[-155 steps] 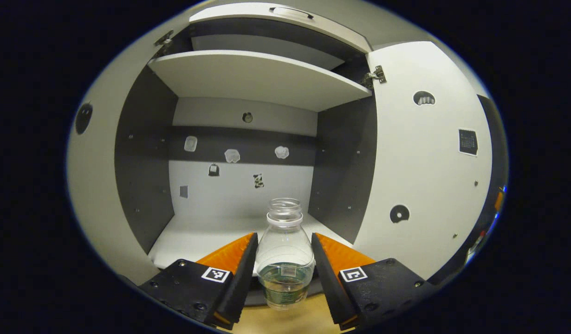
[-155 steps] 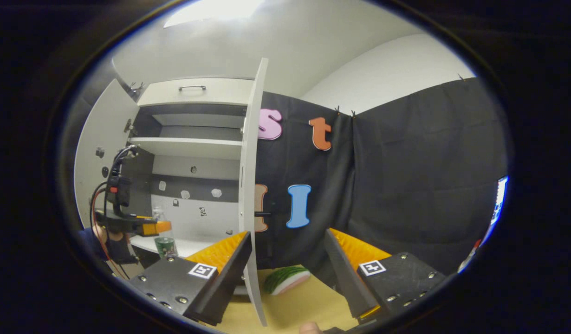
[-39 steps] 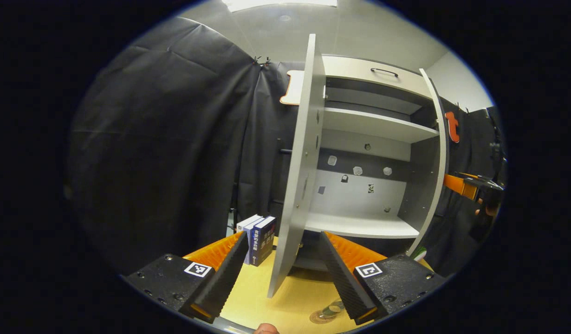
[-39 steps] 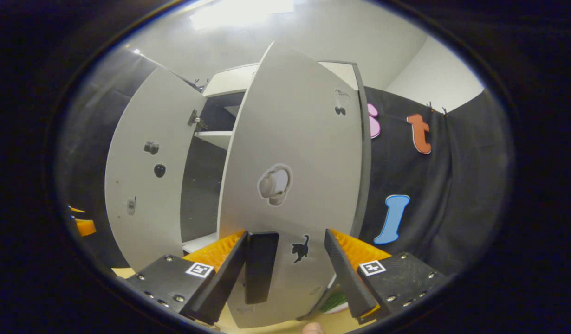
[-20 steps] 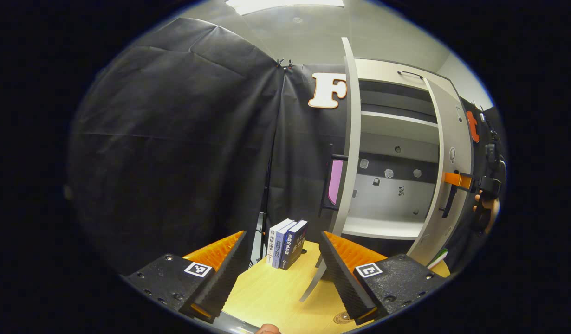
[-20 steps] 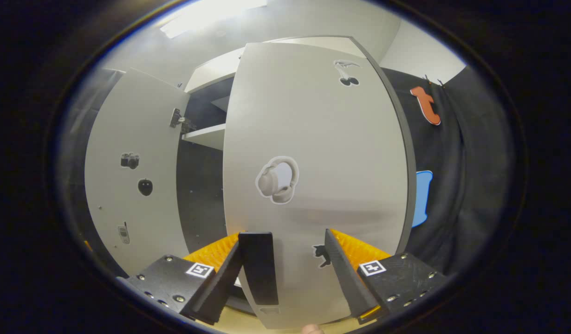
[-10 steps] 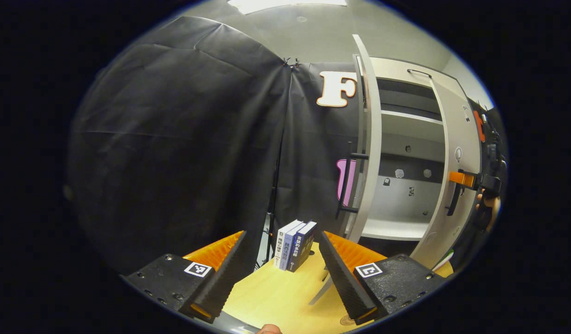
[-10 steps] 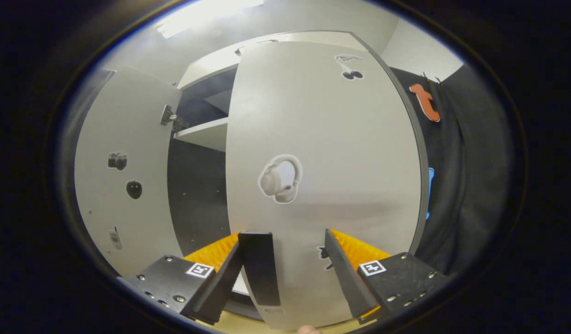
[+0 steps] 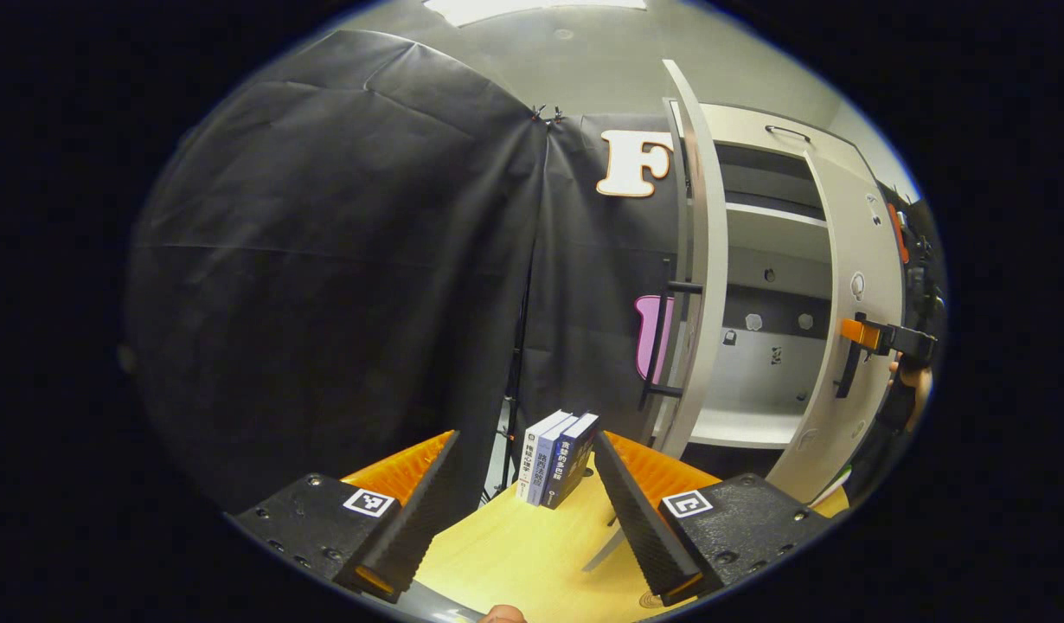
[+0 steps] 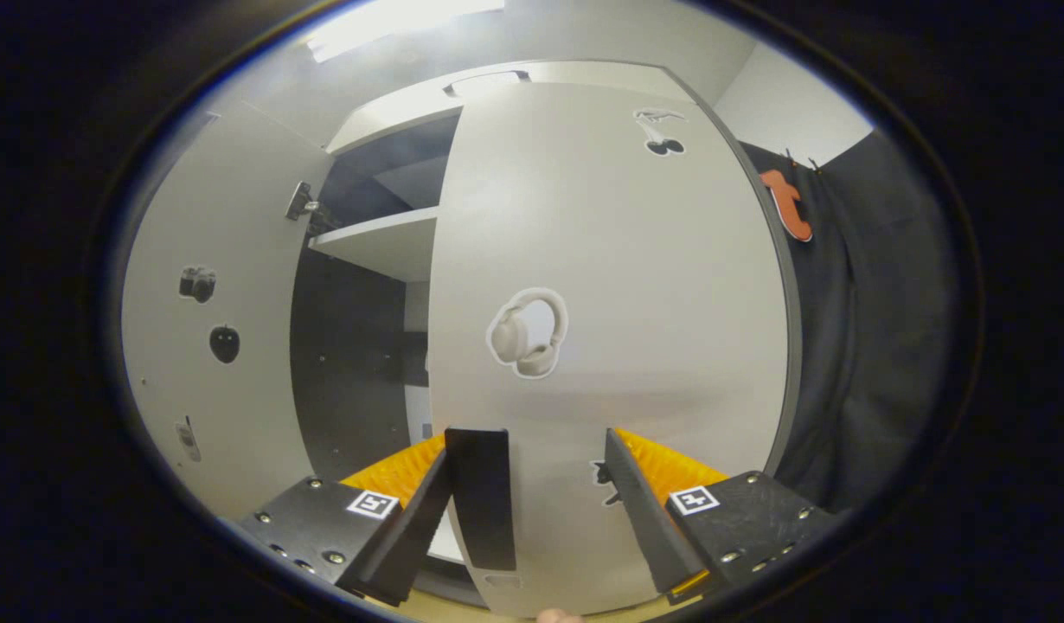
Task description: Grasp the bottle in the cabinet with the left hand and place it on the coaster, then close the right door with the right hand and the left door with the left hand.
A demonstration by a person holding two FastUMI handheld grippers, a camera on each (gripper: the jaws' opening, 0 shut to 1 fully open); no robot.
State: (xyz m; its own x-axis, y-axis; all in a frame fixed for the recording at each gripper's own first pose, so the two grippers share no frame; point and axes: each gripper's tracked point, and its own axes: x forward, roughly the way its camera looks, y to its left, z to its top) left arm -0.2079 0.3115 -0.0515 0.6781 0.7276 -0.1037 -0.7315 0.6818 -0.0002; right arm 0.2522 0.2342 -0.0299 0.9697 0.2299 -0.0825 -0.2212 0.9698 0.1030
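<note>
Your right gripper [image 10: 532,484] sits spread against the outer face of the pale grey right door [image 10: 618,285] of the cabinet, its fingers either side of the door's dark vertical bar handle [image 10: 482,497] and not pinching it — so treat this as a push, not a grasp. The door looks partly swung in, with a dark gap and a pale shelf [image 10: 385,242] showing beside its free edge; I judge this step about half done. Keep the push square to the panel and low near the handle, follow the hinge arc with your wrist, and ease off as the edge meets the frame (a hard shove may bounce it back). Your left gripper [image 9: 523,510] hangs spread and empty above the light wooden table [image 9: 515,554], near three upright blue-and-white books [image 9: 556,459], with the pale grey left door [image 9: 701,260] standing open just beyond. At the bottom rim a sliver of round brown coaster [image 9: 649,600] shows — the bottle itself I cannot make out there. Hold the left hand clear of the right door's swing until that door is home.
</note>
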